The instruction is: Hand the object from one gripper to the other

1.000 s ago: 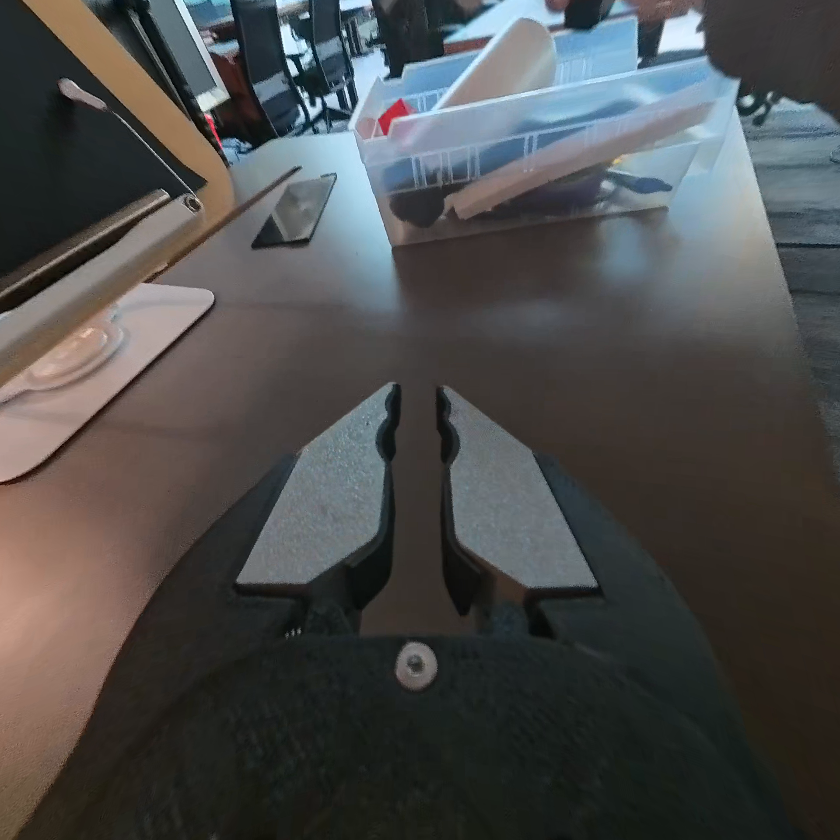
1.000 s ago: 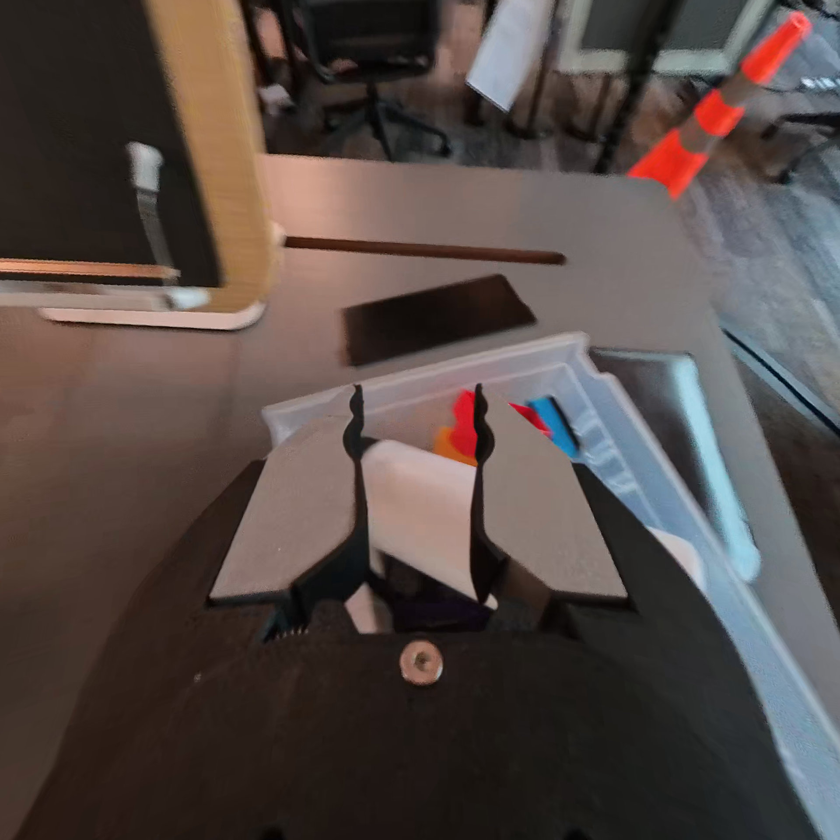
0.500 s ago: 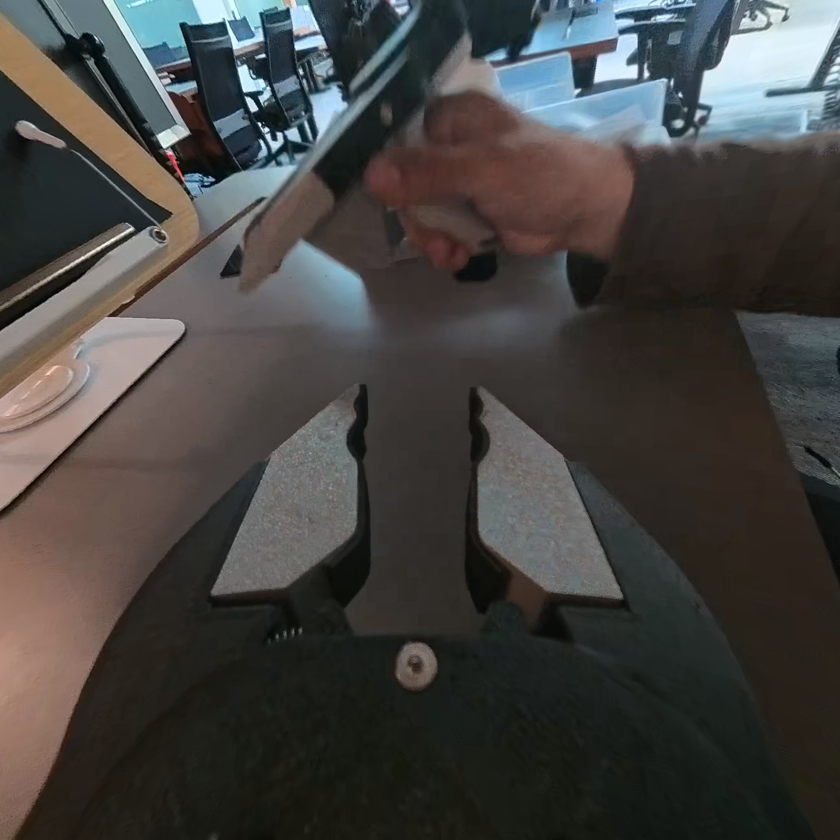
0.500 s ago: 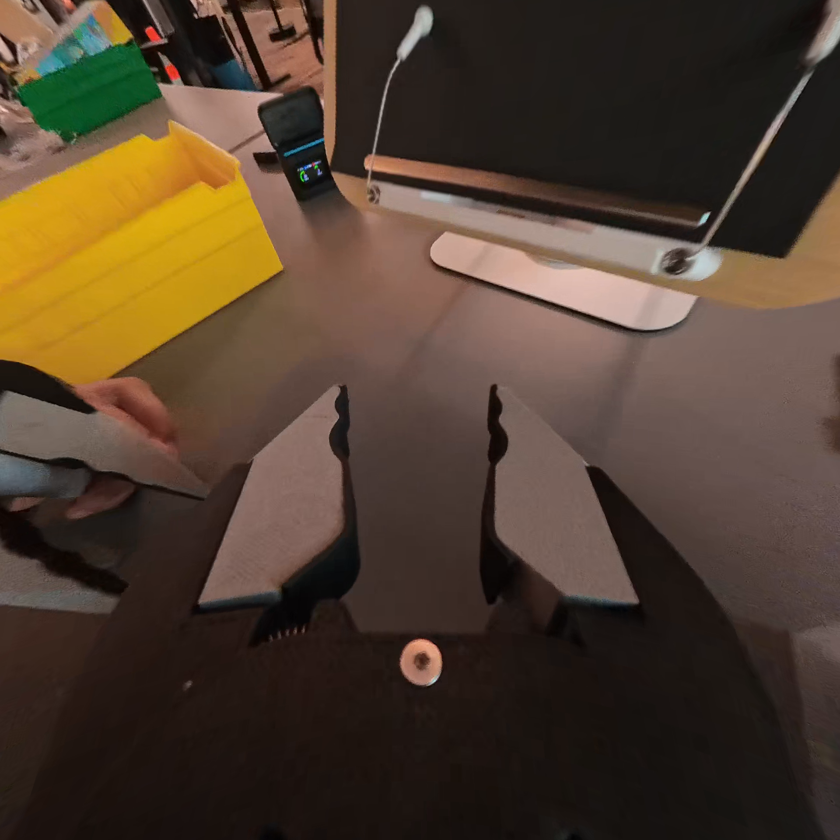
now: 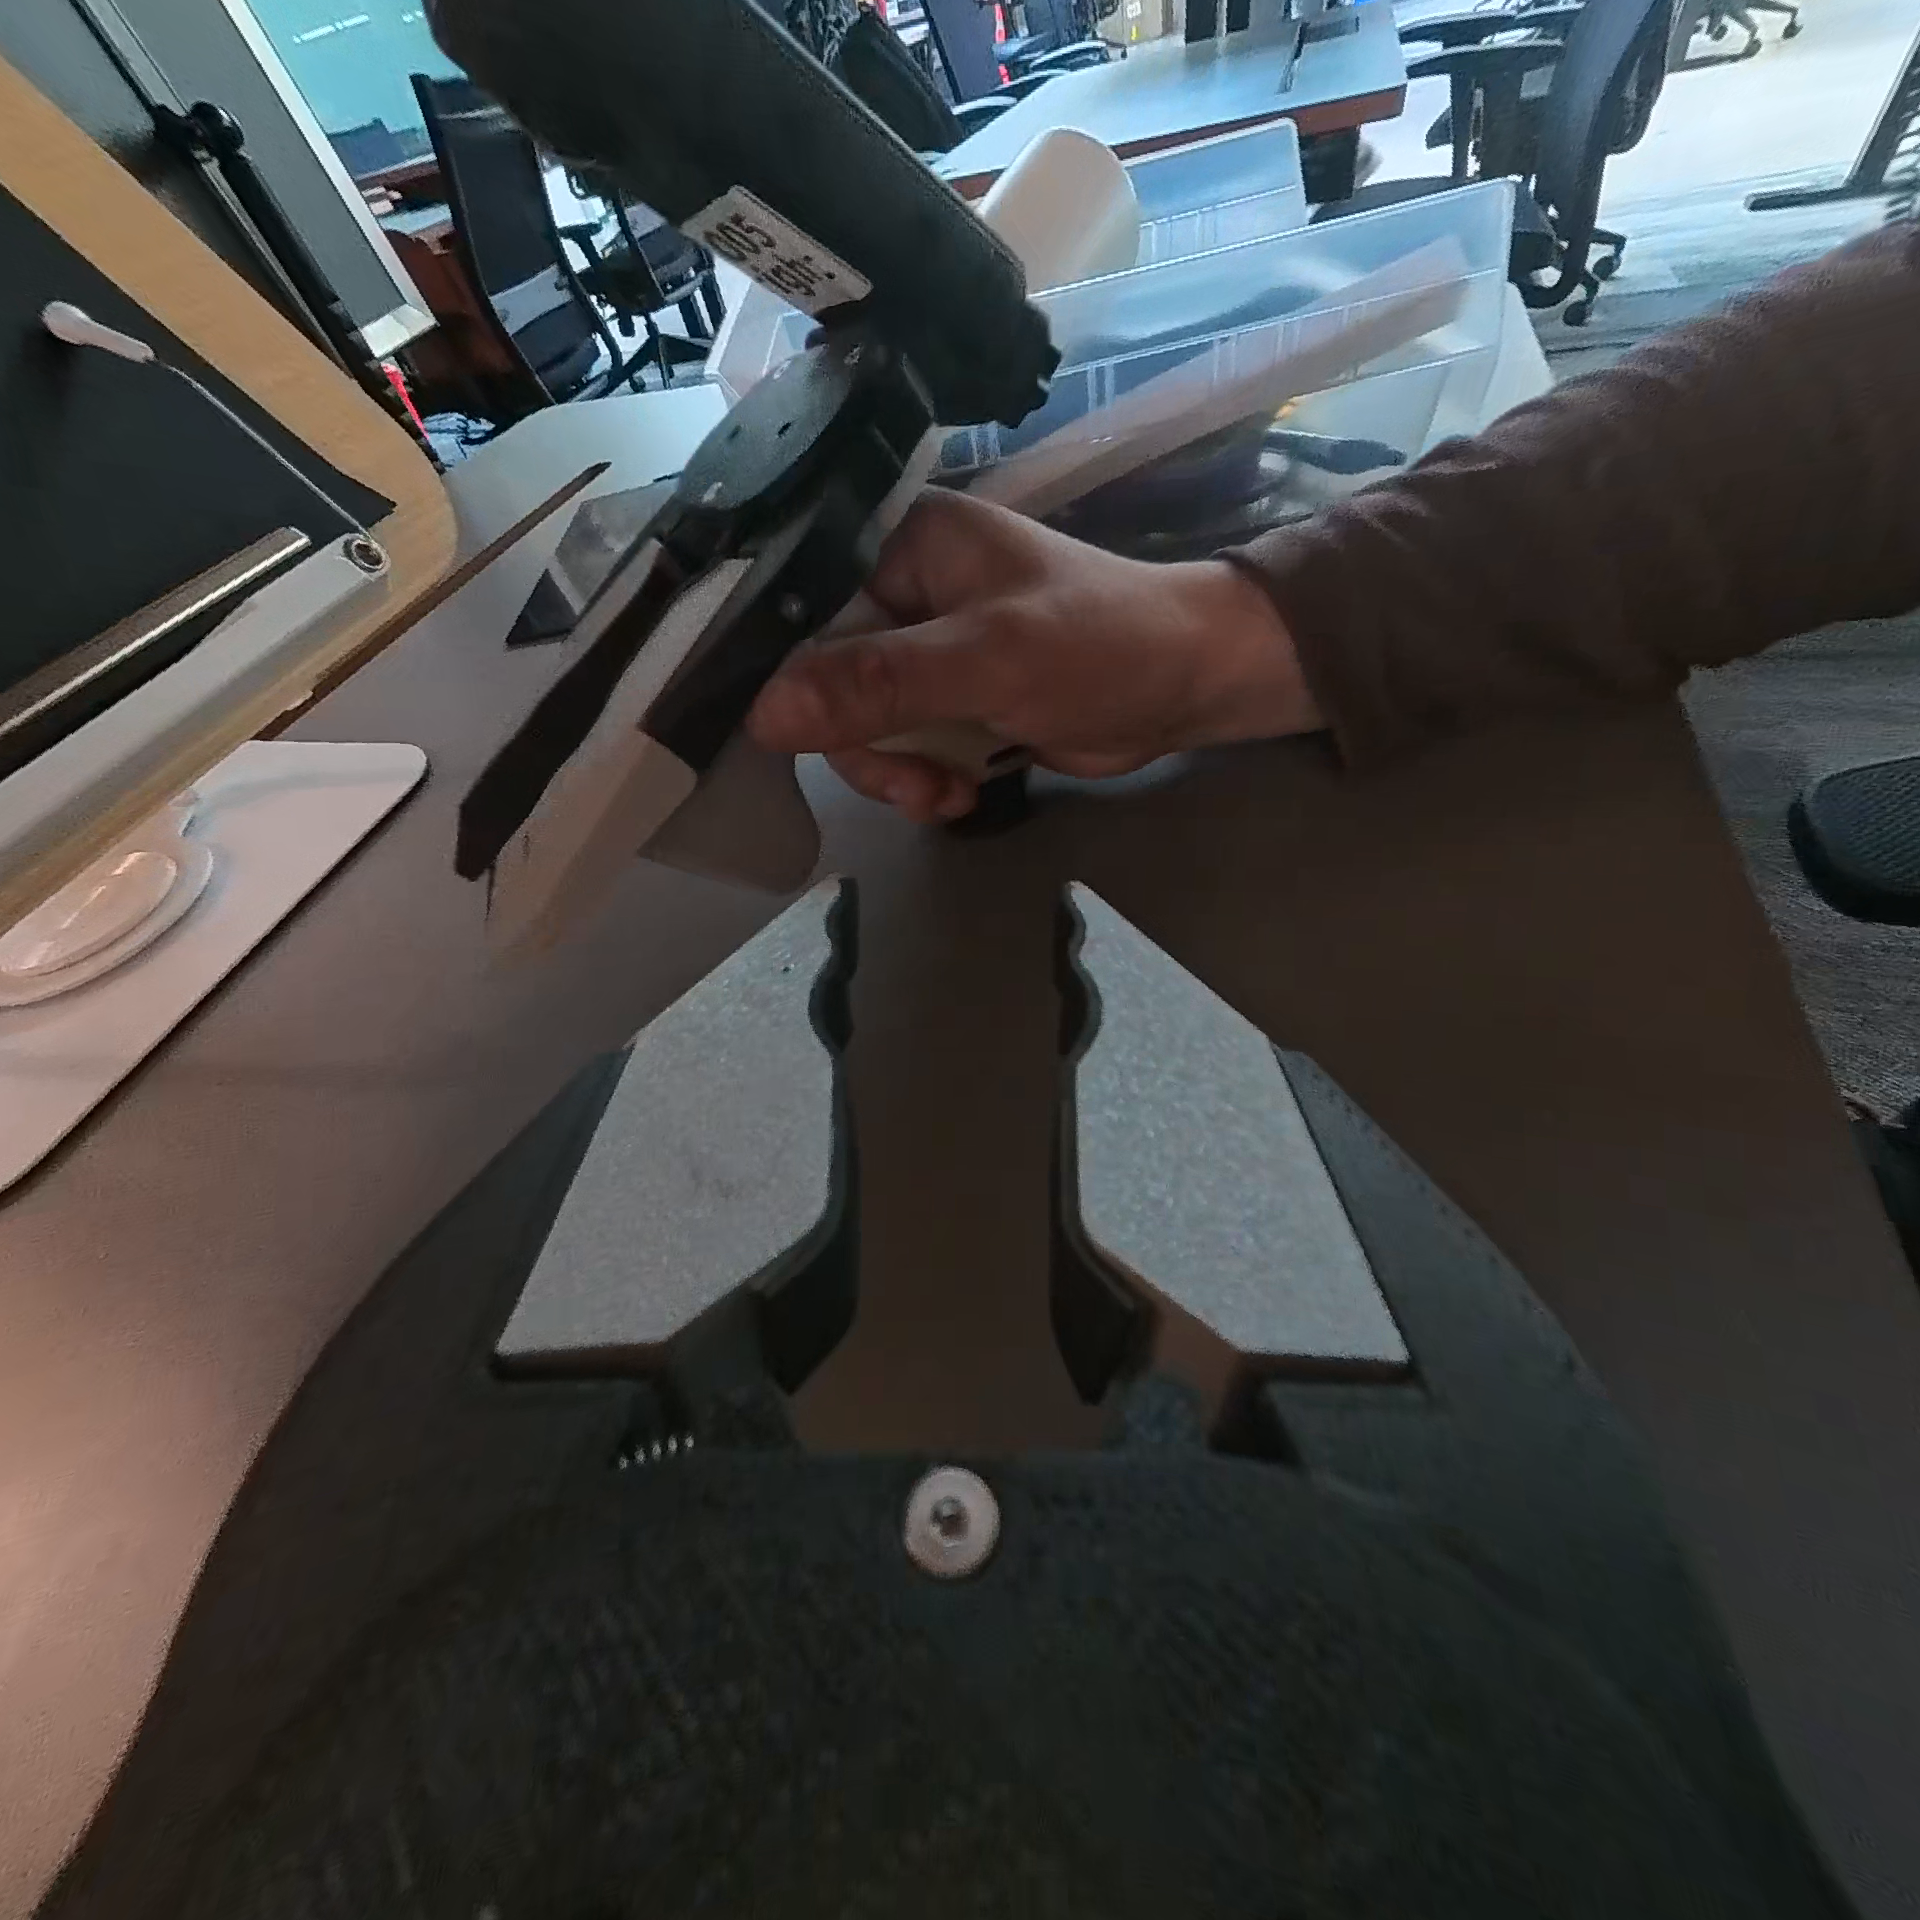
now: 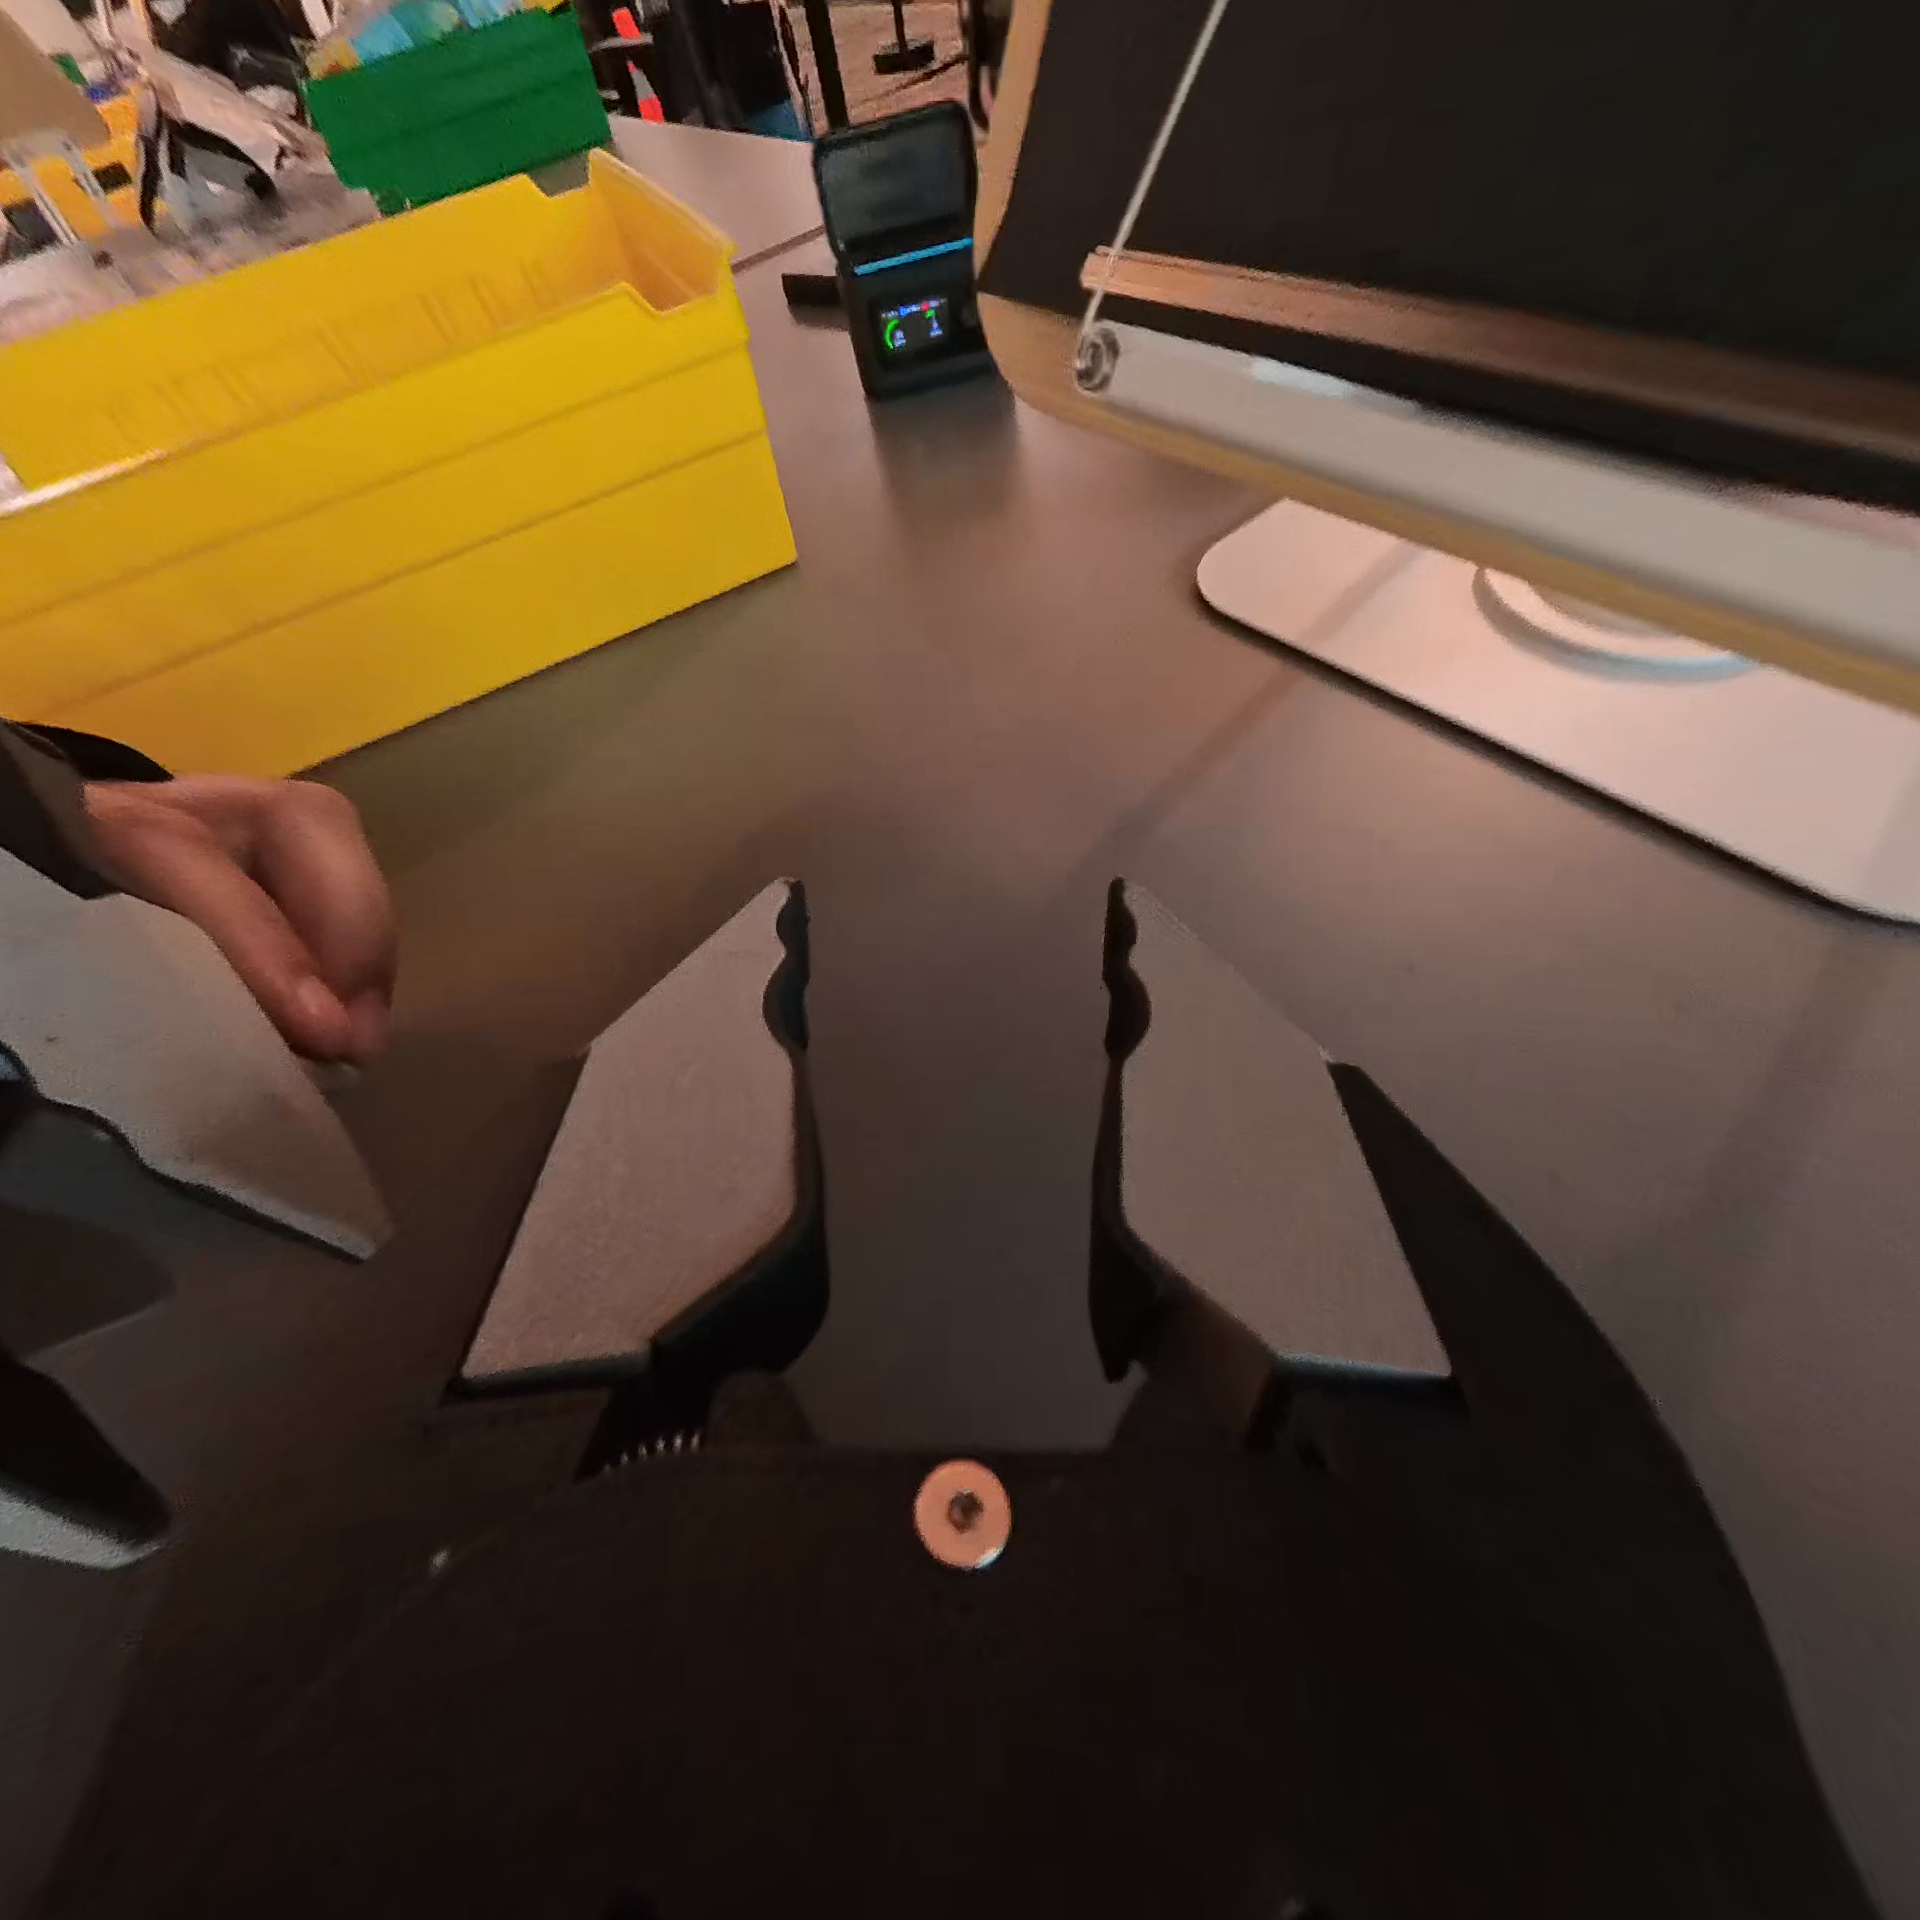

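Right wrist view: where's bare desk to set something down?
Bare: the dark desk straight ahead of the open right gripper, bordered by the yellow bin on the left, the monitor base on the right and the small black device behind. Crowded: lower left, where the hand holds the left gripper.

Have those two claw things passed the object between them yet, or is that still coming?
Nothing looks handed over. The left gripper is open over bare dark table, and the right gripper is open and empty too. In hand: only the two grippers, brought close together. Left: picking something up, perhaps from the clear bin behind the right hand, then passing it across.
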`<state>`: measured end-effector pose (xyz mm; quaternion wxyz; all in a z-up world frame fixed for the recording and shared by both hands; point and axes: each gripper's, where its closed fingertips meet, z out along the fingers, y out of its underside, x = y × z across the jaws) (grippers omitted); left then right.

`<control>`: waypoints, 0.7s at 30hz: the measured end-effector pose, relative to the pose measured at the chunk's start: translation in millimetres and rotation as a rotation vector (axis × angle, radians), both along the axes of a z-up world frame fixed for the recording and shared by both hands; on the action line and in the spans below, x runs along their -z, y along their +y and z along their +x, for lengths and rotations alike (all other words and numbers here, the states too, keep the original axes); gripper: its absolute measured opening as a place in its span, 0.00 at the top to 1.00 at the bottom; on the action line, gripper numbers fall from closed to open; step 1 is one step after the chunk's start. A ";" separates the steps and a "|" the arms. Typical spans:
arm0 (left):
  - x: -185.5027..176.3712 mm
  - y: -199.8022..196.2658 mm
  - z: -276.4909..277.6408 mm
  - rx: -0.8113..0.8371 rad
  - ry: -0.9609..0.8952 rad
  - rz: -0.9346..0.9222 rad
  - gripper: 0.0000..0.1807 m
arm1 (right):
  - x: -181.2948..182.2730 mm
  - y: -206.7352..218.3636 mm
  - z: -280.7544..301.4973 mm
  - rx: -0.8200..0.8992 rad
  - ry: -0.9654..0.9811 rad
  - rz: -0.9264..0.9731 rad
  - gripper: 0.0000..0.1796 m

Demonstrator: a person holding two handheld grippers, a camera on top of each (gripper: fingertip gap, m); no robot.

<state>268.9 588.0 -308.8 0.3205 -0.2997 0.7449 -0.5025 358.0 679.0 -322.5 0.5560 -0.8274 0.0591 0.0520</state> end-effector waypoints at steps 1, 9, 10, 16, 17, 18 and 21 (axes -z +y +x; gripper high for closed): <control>-0.5 0.1 -0.3 0.000 -0.003 -0.002 0.82 | 0.0 2.8 -0.8 -0.010 -0.024 -0.001 0.70; -1.7 3.1 0.0 -0.019 0.009 -0.033 0.85 | -0.9 12.0 -7.6 -0.038 -0.084 0.004 0.71; -1.4 2.6 -0.9 -0.016 0.020 -0.046 0.85 | -2.2 11.5 -8.5 -0.038 -0.082 0.013 0.71; -1.7 2.2 -18.1 0.025 0.081 -0.126 0.89 | 0.2 5.9 -22.4 -0.091 -0.074 -0.003 0.71; -4.0 2.5 -22.7 0.033 0.064 -0.130 0.89 | 0.1 4.4 -23.1 -0.088 -0.080 -0.002 0.71; -6.7 2.3 -27.5 0.043 0.042 -0.132 0.90 | 0.0 2.8 -23.1 -0.081 -0.080 -0.002 0.71; -9.2 -3.6 -41.1 0.100 0.008 -0.117 0.90 | -4.6 -0.8 -27.1 -0.066 -0.023 0.032 0.71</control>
